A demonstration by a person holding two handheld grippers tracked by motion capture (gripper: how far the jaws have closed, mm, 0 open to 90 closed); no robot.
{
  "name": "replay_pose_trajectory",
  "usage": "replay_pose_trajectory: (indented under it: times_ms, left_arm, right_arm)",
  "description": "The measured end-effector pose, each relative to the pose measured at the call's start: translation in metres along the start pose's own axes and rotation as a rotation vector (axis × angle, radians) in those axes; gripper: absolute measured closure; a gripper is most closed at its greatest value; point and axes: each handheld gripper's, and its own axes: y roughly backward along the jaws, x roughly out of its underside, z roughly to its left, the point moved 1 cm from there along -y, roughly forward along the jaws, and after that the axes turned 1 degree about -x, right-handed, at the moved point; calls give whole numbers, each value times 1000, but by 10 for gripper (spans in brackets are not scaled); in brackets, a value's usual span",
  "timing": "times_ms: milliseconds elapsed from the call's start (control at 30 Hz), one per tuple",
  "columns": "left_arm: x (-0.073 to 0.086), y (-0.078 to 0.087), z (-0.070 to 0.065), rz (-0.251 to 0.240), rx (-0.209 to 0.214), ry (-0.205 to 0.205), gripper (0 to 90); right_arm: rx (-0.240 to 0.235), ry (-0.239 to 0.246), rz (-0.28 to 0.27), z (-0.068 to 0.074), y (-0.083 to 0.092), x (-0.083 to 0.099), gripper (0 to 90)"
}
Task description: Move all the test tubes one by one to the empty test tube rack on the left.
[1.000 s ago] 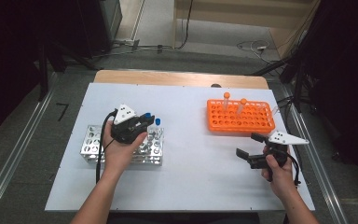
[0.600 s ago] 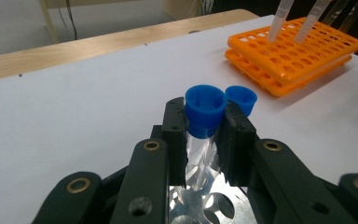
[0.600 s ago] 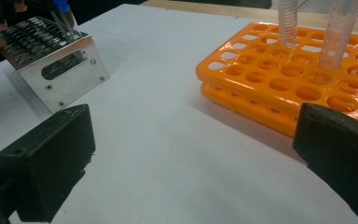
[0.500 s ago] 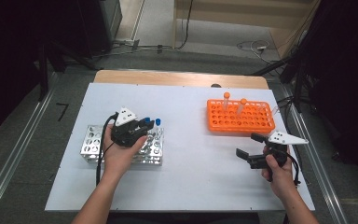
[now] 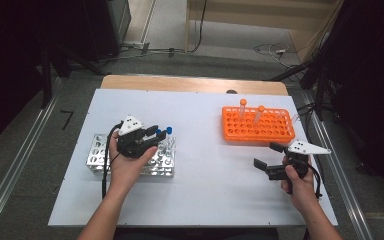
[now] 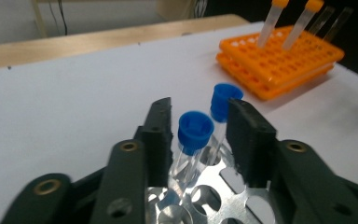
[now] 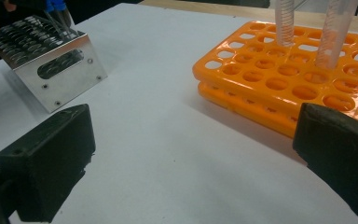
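The blue-capped tube point(image 6: 193, 140) bears no readable writing; it stands tilted in the metal rack point(image 5: 97, 155) near the table's left edge, between the left gripper point(image 6: 200, 135) fingers, which have just been opening, released. The right gripper point(image 5: 269, 156) fingers gape empty near the orange rack point(image 5: 257, 131).

I count two racks on the table: one metal rack point(image 5: 130, 157) at nine o'clock and one orange rack point(image 5: 258, 126) at two o'clock. I see two blue-capped tubes point(image 6: 195, 135) in the metal one and two orange-capped tubes point(image 5: 243, 107) in the orange one. I have two grippers, the left gripper point(image 5: 155, 135) and the right gripper point(image 5: 268, 155).
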Motion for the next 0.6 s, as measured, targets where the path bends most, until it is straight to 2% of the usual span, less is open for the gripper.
replay_pose_trajectory:
  times_ms: [133,300,367,467,567,600]
  left_arm:
    - [-1,9,-1,-37,46,14,352]
    - [2,17,-3,-64,91,34,172]
    - [3,20,-5,-67,114,25,92]
    - [4,23,-8,-77,154,17,8]
    - [6,26,-9,-90,182,10,0]
    - [6,27,-10,-95,186,12,0]
  right_arm:
    - [15,-1,-10,-4,2,-2,0]
    - [47,-29,-19,-11,4,-5,0]
    - [66,-32,-24,-13,5,-8,19]
    - [87,-25,-34,-17,6,-13,25]
    - [128,-44,-48,-25,9,-16,33]
    - [144,-63,-55,-28,9,-17,36]
